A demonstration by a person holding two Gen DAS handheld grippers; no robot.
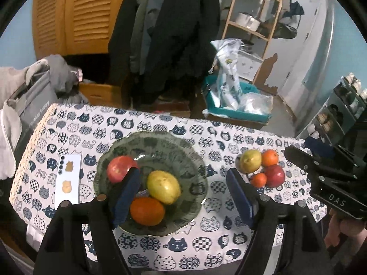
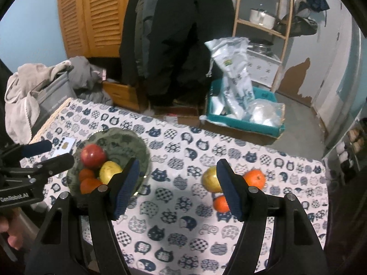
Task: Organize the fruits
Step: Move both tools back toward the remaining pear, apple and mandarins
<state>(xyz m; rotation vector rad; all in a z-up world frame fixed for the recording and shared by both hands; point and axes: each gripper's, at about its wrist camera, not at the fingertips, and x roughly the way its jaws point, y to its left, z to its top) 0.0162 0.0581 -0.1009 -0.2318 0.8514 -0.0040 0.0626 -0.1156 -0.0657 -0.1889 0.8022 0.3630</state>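
Fruits [image 2: 220,202] are lying loose on the worktop [image 2: 174,206] just ahead of the right gripper [image 2: 177,189], its fingers gaping apart and empty, while the left gripper [image 1: 181,194] is hovering open-fingered above the part-filled bowl [image 1: 192,167] farther left.

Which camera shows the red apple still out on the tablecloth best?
Left wrist view: the red apple sits in plain sight beside the pear and two oranges. In the right wrist view it is hidden behind the right tongs' finger.
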